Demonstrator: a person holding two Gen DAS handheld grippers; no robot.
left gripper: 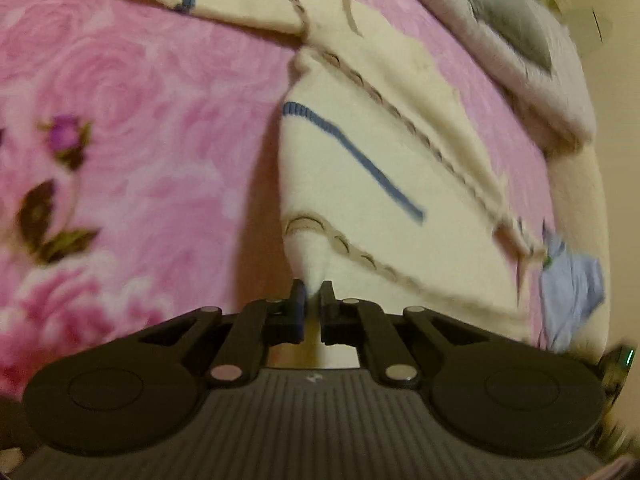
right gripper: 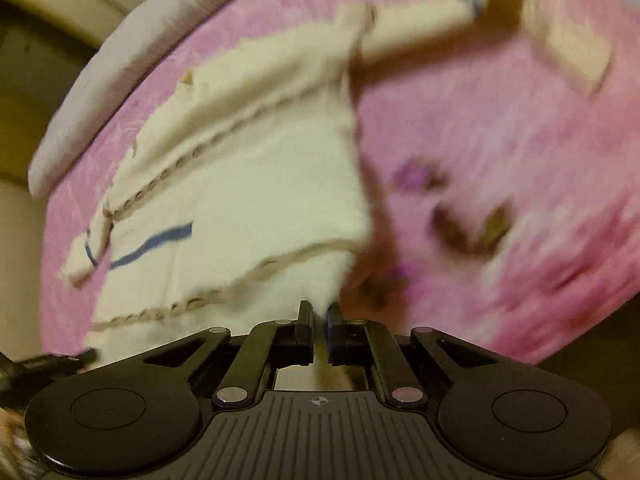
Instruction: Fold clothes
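On the pink floral bed (left gripper: 140,128), the soft, light cream sweater (left gripper: 360,184) is pinched at its hem corners, both the left gripper (left gripper: 314,292) and right gripper (right gripper: 318,312) jaws clamped on fabric.

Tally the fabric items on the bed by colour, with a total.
Cream: 1, the sweater pinched by both the left gripper and right gripper
Light blue: 1, the small cloth
Pink floral: 1, the blanket
Total: 3
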